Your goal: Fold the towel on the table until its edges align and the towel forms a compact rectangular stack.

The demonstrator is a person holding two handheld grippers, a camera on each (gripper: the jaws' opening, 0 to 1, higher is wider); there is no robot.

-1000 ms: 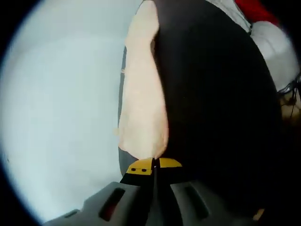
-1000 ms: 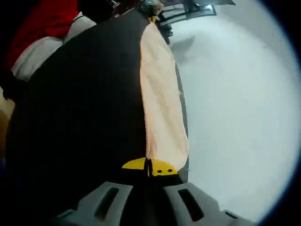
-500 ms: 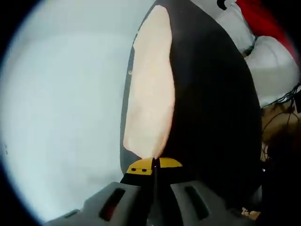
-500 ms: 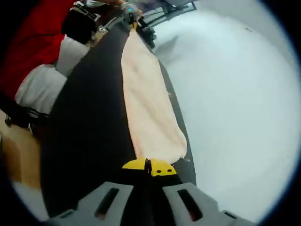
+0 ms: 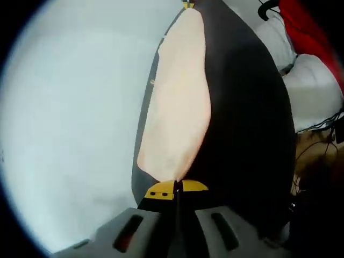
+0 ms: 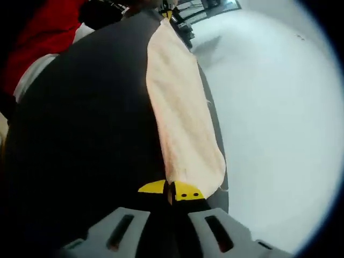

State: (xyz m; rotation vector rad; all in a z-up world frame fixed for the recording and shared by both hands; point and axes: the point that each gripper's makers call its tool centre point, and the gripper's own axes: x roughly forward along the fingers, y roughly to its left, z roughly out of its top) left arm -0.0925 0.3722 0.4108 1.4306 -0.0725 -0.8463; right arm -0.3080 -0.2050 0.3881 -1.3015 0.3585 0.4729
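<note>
One towel (image 5: 177,107), dark on one side, pale peach on the other, stretched over the white table (image 5: 70,118) | left gripper (image 5: 175,187) pinches one towel end tight, right gripper (image 6: 170,189) the other | right gripper view shows a dark frame (image 6: 207,9) past the towel | two grippers

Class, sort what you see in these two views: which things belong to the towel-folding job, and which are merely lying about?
Part of the job:
- towel, dark with a peach side, stretched between both grippers
- left gripper, jaws shut on one end of it
- right gripper, jaws shut on the other end
- white table

Lying about:
- red cloth
- white bundle
- cables
</note>
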